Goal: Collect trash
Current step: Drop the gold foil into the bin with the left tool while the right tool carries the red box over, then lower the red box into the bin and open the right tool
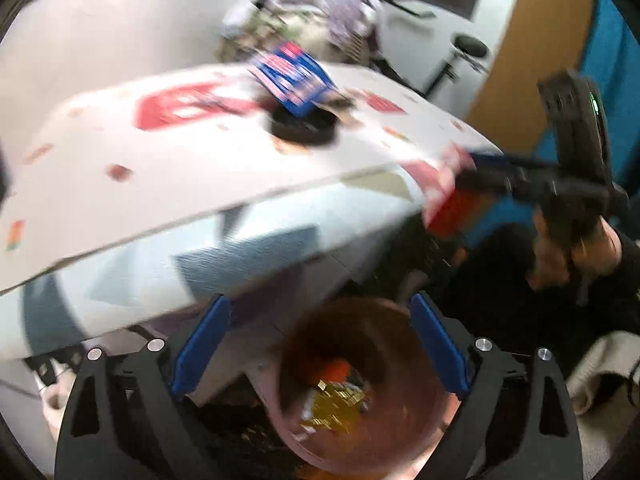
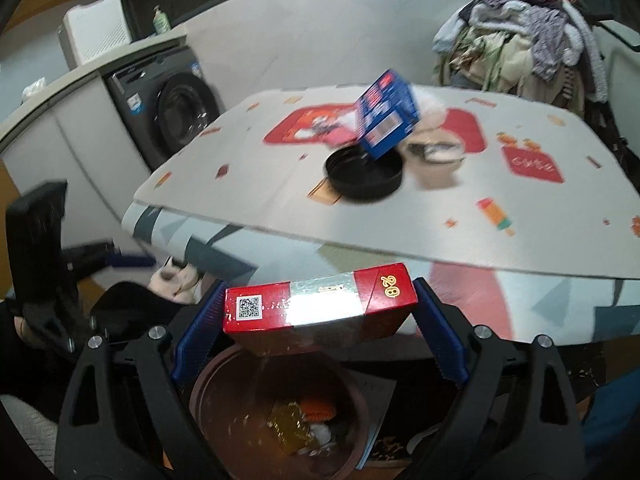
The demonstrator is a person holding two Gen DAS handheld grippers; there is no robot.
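The printed worktop (image 2: 400, 208) carries a blue box (image 2: 386, 114) tilted in a black dish (image 2: 364, 176). Below, a brown bin (image 2: 224, 392) holds wrappers. The right tool (image 2: 318, 334) clamps a red box (image 2: 320, 300) marked "28"; the left tool (image 1: 320, 344) gapes empty.

The brown bin (image 2: 276, 412) sits below the near edge of the table (image 2: 400, 216), its mouth open upward. A red box (image 2: 320, 308) hangs over its far rim, between blue fingers (image 2: 440, 340). On the table the middle is blocked by a black dish (image 2: 364, 178), a tilted blue box (image 2: 386, 114) and a cup (image 2: 436, 160); the left and near-right stretches lie bare.
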